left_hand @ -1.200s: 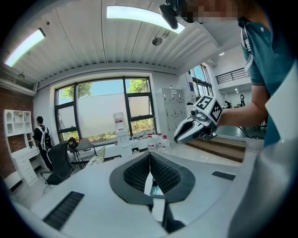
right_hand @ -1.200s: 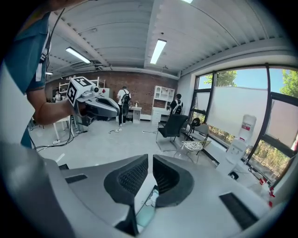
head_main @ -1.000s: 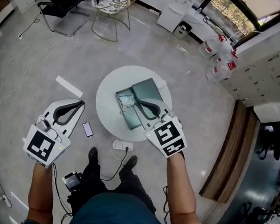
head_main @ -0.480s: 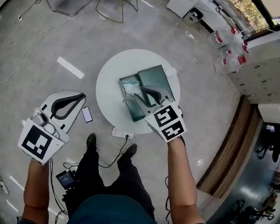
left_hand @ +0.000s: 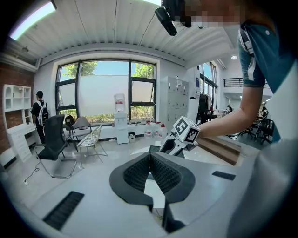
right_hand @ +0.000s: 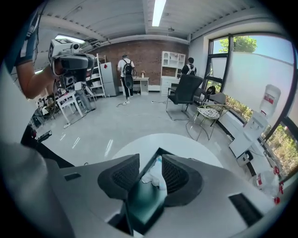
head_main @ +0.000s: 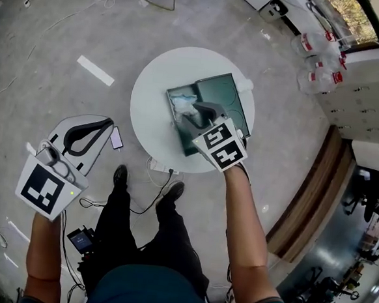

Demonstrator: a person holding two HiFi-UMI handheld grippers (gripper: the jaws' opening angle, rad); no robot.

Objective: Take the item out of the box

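Note:
On the round white table [head_main: 152,86] a dark green box [head_main: 220,94] lies open, its lid folded out beside it. In its left half rests a crumpled white and pale blue item [head_main: 182,103]. My right gripper [head_main: 199,110] hovers over the box, and its jaws are opening. In the right gripper view the right gripper [right_hand: 150,162] straddles the box's edge [right_hand: 142,200], with the item [right_hand: 156,174] just beyond the tips and the pads pressing on nothing. The left gripper [head_main: 108,123] hangs off the table to the left, shut and empty [left_hand: 150,155].
A phone [head_main: 117,137] lies on the floor by the table, with a power strip [head_main: 158,170] and cables under its near rim. Water jugs [head_main: 315,46] stand at the far right. Chairs [right_hand: 186,93] and a wire stool [right_hand: 207,114] stand beyond the table.
The right gripper has moved forward over the box and its jaws have spread apart. The left gripper has stayed shut at the left, drifting slightly nearer.

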